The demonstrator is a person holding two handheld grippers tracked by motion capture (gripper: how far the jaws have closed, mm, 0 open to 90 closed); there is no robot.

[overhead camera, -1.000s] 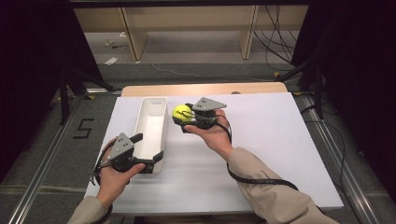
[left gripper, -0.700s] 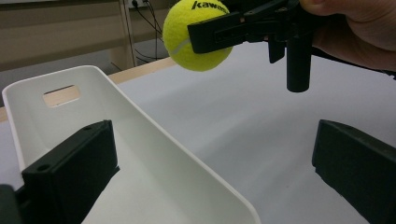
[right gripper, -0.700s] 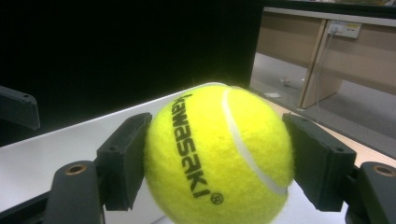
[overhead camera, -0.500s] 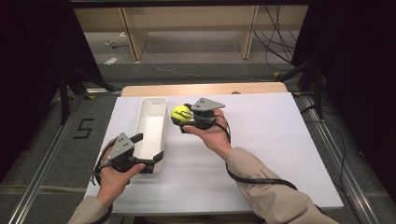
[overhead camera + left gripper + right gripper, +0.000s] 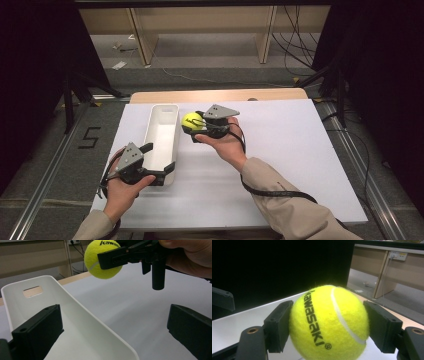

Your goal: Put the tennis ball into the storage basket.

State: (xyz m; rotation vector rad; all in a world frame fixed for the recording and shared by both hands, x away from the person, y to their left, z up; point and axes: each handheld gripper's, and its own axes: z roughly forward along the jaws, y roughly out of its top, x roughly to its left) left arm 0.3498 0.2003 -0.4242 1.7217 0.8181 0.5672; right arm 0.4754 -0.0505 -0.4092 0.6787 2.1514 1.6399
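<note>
A yellow tennis ball (image 5: pixel 190 121) printed "Kawasaki" hangs above the white tabletop (image 5: pixel 290 150), just right of a long white bin (image 5: pixel 161 134). My right gripper (image 5: pixel 194 125) is shut on it; in the right gripper view the ball (image 5: pixel 328 322) sits squeezed between both pads of the right gripper (image 5: pixel 328 328). My left gripper (image 5: pixel 159 159) is at the bin's near end, open wide. In the left gripper view one jaw is inside the bin (image 5: pixel 82 322) and the other outside over the table, straddling its right wall. The ball (image 5: pixel 102 258) shows up ahead.
The bin has nothing in it and a handle slot (image 5: pixel 32 291) at its far end. A wooden table edge (image 5: pixel 220 95) runs behind the white board. Beyond it are a grey floor, wooden furniture legs and cables. Dark curtains flank both sides.
My right gripper has edged slightly left toward the bin with the ball in it. The left gripper has stayed put.
</note>
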